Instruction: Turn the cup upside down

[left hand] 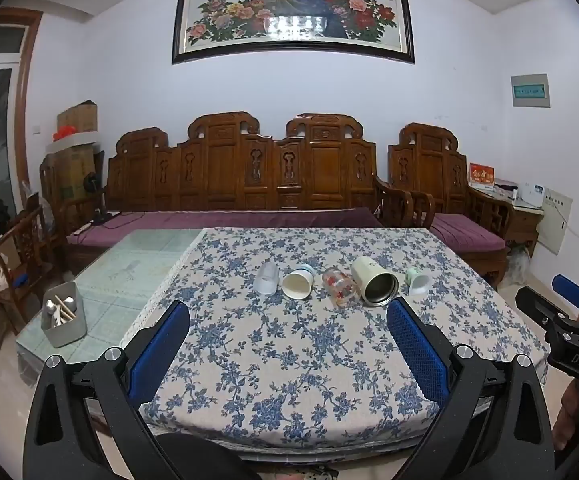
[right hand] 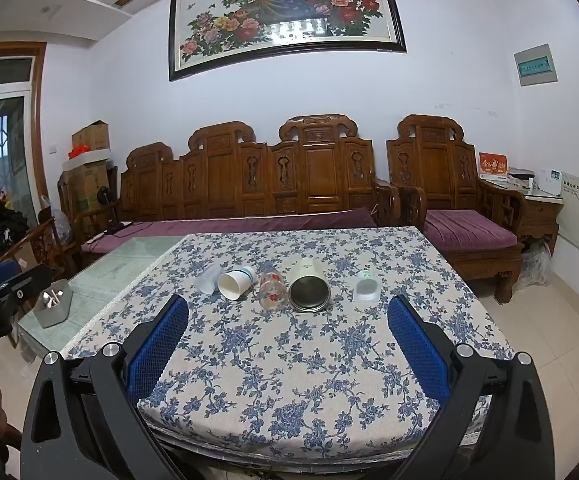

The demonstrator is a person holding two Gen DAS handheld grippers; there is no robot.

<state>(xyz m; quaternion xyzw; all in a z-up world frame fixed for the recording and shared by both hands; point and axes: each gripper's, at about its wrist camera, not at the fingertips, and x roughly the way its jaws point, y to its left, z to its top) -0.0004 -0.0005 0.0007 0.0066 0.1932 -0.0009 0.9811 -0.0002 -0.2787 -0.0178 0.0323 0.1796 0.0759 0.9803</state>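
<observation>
- Five cups lie on their sides in a row on the floral tablecloth (left hand: pixel 289 360): frosted cup (left hand: pixel 267 278), paper cup (left hand: pixel 298 282), printed glass (left hand: pixel 339 285), cream tumbler (left hand: pixel 374 286), small green cup (left hand: pixel 417 280).
- Left gripper (left hand: pixel 289 312) hangs spread, row at 12 o'clock.
- Right gripper (right hand: pixel 289 312) likewise gapes, empty.

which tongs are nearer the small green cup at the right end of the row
Right, though not by much. The small green cup lies ahead of the right tongs, slightly right of centre. From the left tongs it sits further off to the right. Both tongs are open and short of the row.
</observation>
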